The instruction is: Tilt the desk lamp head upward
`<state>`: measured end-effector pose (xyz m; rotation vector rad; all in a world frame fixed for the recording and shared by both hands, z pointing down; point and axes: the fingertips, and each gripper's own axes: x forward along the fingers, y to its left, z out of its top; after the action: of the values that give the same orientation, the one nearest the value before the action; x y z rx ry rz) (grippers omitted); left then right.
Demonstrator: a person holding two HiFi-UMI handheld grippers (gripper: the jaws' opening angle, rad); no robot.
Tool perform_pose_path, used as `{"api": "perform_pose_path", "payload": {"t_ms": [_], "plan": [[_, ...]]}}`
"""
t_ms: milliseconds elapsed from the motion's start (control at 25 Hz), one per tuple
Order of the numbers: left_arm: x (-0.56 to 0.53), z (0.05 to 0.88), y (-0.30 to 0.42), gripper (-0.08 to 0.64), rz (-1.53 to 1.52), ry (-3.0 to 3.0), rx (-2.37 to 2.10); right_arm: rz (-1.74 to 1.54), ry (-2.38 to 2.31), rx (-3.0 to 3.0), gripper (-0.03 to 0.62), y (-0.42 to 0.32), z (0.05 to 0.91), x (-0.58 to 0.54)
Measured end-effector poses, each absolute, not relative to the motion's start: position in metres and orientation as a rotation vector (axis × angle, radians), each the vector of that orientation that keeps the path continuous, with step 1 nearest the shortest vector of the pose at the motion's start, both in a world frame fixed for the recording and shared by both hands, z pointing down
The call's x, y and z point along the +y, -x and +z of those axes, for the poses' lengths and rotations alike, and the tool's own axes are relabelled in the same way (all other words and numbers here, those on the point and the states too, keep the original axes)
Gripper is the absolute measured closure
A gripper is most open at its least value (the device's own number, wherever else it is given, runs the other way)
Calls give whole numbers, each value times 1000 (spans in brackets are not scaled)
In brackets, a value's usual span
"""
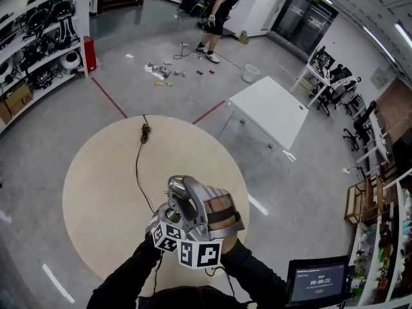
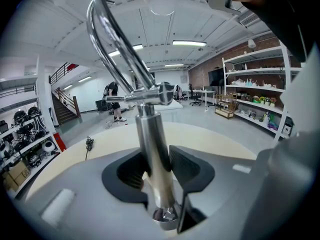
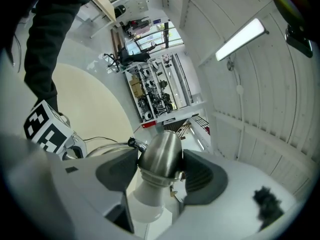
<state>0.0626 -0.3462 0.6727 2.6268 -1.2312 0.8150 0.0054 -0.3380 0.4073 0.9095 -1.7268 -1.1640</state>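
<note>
Since the desk lamp head (image 3: 161, 151) fills the middle of the right gripper view, I read the grip there first. My right claw (image 3: 162, 171) is clenched on its brushed-metal shade, one dark pad pressed on each side, moderately spread to fit the shade's width. The white bulb (image 3: 147, 204) pokes out of the shade toward the camera.

From the head runs a curved chrome arm (image 2: 111, 39), which meets a crosspiece atop the lamp's upright chrome post (image 2: 152, 154). My left claw (image 2: 159, 166) is clamped on that post low down, both ribbed pads touching it and parted only as far as the post is thick.

Seen from the head view, the whole lamp (image 1: 180, 198) sits between both grippers just in front of me, over the near part of a round beige table (image 1: 96, 192). Its black cable (image 1: 137, 166) trails across that table to a small coil near the far edge.

Farther off stand a white rectangular table (image 1: 270, 111) and a person (image 1: 222, 11) on the grey floor.
</note>
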Motion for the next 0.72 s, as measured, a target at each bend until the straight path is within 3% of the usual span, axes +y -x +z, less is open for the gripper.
{"api": "perform_pose_path", "payload": {"t_ms": [720], "plan": [[-345, 677, -59, 395, 815, -2593, -1236, -1238, -872, -1684, 301, 9, 408, -334]]}}
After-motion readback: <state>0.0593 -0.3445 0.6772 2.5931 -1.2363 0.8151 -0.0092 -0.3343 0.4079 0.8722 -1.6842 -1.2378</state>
